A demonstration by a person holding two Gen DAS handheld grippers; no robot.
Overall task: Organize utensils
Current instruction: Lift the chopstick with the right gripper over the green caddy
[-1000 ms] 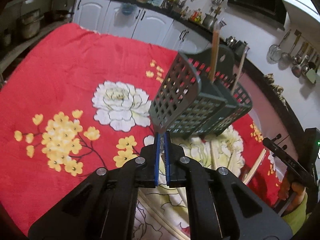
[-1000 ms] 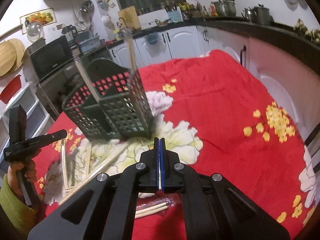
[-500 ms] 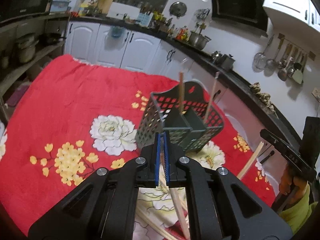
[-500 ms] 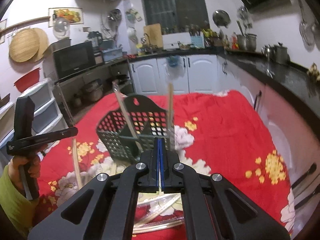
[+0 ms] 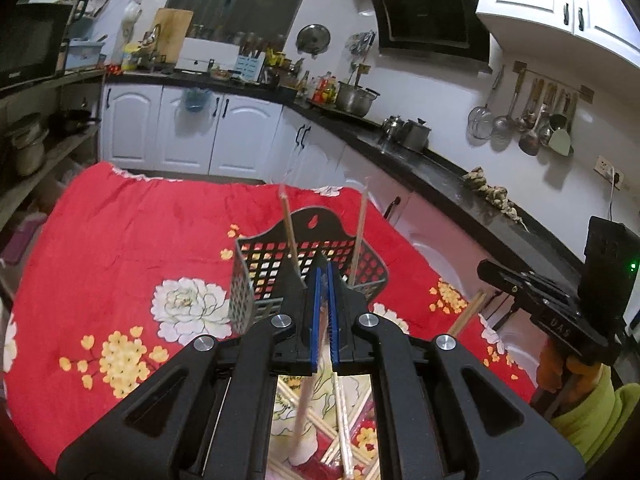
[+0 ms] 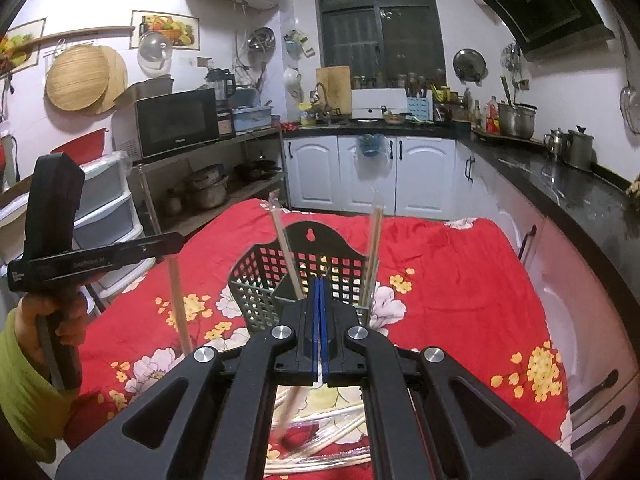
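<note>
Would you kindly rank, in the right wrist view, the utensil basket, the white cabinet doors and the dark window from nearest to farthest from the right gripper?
1. The utensil basket, on the red cloth just ahead of the right gripper.
2. The white cabinet doors, beyond the table's far edge.
3. The dark window, high on the back wall above the counter.

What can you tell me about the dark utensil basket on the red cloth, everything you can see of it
The utensil basket looks like dark moulded plastic with square-grid walls and a taller solid back plate with a keyhole hanging slot. Dividers split it into compartments. It stands upright on the red flowered cloth, back plate towards the cabinets. Two wrapped chopsticks stand tilted inside it, one left and one right. Neither gripper touches it.
</note>
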